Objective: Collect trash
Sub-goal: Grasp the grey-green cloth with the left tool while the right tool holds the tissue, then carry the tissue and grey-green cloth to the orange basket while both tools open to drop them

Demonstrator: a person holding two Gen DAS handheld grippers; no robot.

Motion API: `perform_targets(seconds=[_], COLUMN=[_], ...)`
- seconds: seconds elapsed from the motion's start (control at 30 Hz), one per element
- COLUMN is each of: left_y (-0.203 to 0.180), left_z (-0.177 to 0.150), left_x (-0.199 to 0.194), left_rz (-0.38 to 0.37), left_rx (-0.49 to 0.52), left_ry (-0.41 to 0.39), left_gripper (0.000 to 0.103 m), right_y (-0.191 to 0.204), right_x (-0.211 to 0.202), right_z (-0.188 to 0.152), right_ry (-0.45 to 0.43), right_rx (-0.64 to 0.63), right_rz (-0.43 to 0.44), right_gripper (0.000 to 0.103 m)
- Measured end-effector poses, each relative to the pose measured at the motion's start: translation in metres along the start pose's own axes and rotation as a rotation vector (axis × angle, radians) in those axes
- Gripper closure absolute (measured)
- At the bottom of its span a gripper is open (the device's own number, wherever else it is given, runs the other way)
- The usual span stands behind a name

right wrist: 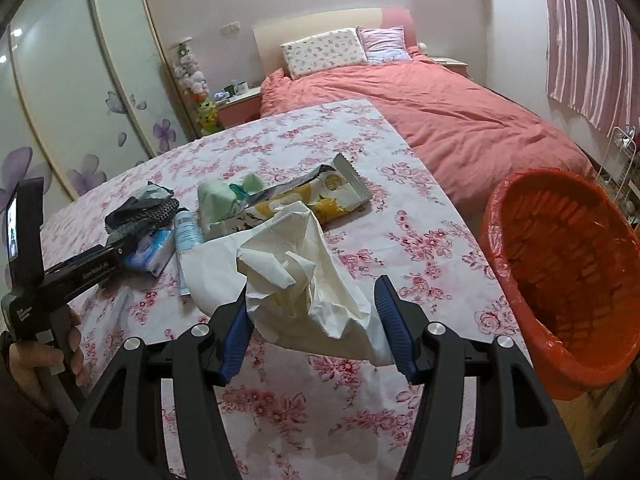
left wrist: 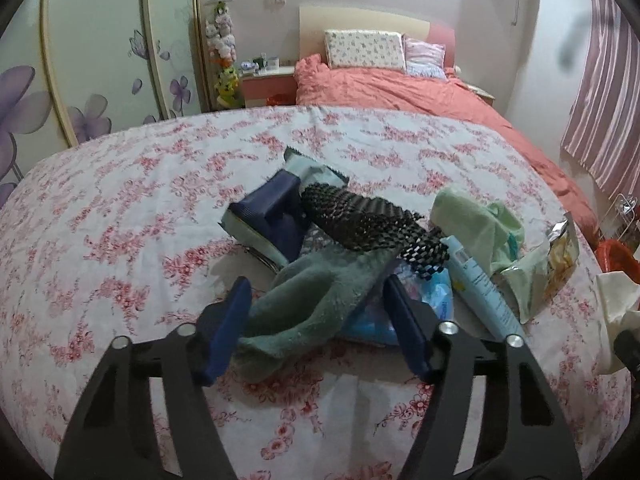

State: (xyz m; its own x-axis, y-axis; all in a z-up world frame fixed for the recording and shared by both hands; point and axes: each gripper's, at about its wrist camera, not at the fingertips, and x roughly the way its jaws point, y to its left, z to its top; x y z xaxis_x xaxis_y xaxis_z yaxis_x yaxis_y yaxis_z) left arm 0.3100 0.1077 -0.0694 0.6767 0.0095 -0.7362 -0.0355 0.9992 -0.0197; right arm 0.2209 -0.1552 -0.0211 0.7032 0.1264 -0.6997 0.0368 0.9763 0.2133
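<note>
My right gripper holds a crumpled white paper bag between its blue pads, lifted above the floral table; the jaws stand fairly wide around the bulky bag. An orange-lined trash basket stands just right of it. My left gripper is open around a grey-green fuzzy sock in a pile. The pile also holds a black mesh piece, a navy block, a white tube, a green cloth and a yellow snack wrapper.
A bed with a coral duvet lies beyond the table. A wardrobe with purple flowers is at left, a striped curtain at right. A wire rack stands behind the basket.
</note>
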Motion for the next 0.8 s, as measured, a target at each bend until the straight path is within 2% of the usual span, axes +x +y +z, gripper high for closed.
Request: perform_targets(seconds=[0.07,0.13,0.23,0.37,0.8], left_y=[0.0,-0.001,-0.001,0.002,0.002], left_z=[0.001,0.002,0.002,0.003,0.013], left_x=[0.001,0.0,-0.008,-0.024,-0.093], left_rz=[-0.013,-0.034,-0.048,-0.077,-0.12], left_rx=[0.001,0.01,0.009,0.001,-0.02], left_ry=[0.001,0.003,-0.007,-0.037,-0.151], left_gripper=[0.053,0.078,0.091,0.094,0.094], right_y=[-0.002,-0.003,-0.004,-0.005,0.002], right_x=[0.001,0.0,-0.003,-0.011,-0.047], right_z=[0.0,0.0,0.001,0.005,0.013], right_ry=[0.003,0.004,-0.007,-0.029,-0.111], right_rx=[0.004,0.006,0.006,0.015,0.006], right_rz=[0.001,0.001,0.001,-0.002,0.003], right_gripper=[0.044,0.044,0.044,0.044,0.045])
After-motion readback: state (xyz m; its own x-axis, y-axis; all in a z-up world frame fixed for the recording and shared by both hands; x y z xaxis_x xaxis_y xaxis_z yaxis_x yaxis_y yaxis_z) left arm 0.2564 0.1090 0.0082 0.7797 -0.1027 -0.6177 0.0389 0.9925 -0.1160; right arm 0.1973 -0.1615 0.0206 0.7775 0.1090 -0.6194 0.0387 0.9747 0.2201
